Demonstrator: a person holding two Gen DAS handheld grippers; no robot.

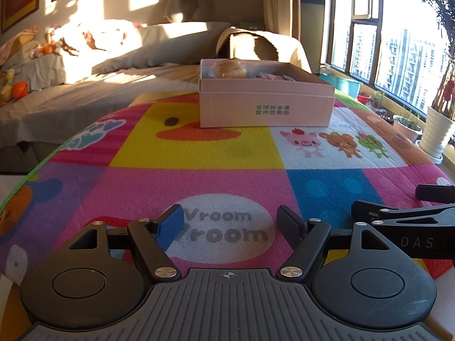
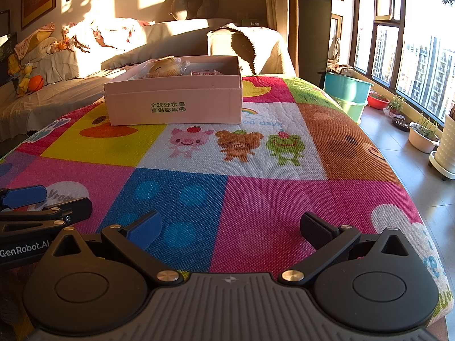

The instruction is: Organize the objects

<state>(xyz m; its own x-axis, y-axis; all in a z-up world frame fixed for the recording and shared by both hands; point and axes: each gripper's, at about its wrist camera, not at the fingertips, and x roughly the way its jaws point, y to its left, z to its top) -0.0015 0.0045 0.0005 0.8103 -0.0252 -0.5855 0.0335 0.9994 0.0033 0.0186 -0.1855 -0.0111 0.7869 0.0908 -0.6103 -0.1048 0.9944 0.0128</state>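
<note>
A pink cardboard box point(image 1: 266, 108) with green print stands at the far end of the colourful mat point(image 1: 199, 153); it also shows in the right wrist view point(image 2: 173, 105). Inside it lie a wrapped bun point(image 1: 229, 68) point(image 2: 165, 68) and small packets point(image 2: 203, 72). My left gripper point(image 1: 231, 224) is open and empty, low over the near mat, far from the box. My right gripper point(image 2: 231, 227) is open and empty beside it, to its right. Each gripper shows at the edge of the other's view.
A sofa point(image 2: 85, 56) with cushions and toys lies behind the mat. Teal basins point(image 2: 348, 88) and potted plants point(image 2: 423, 136) stand on the floor along the window at right. The mat's right edge point(image 2: 398, 176) drops to the tiled floor.
</note>
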